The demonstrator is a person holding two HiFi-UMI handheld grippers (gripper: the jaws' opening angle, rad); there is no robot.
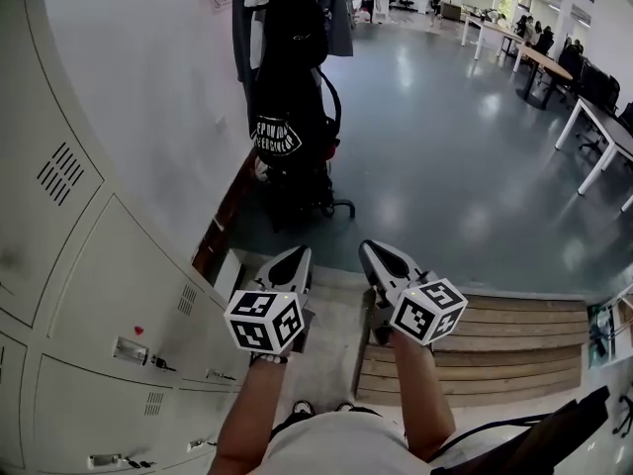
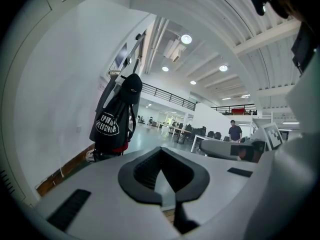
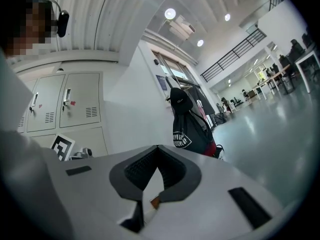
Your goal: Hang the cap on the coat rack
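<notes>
A black cap [image 1: 295,18] hangs at the top of the coat rack [image 1: 287,87] against the white wall, above a black bag with a white round logo [image 1: 280,135]. The same cap [image 2: 132,88] tops the rack in the left gripper view, and in the right gripper view the cap [image 3: 179,99] sits above the bag. My left gripper [image 1: 294,255] and right gripper [image 1: 379,250] are held side by side over the steps, well short of the rack. Both are shut with nothing in them; the left jaws [image 2: 160,151] and the right jaws [image 3: 158,149] meet at their tips.
Grey lockers [image 1: 89,295] line the left wall. Wooden steps [image 1: 495,349] lie below and right of the grippers. Beyond them is a glossy grey floor [image 1: 445,146] with white desks [image 1: 593,117] at the far right. A person [image 2: 234,131] stands far off.
</notes>
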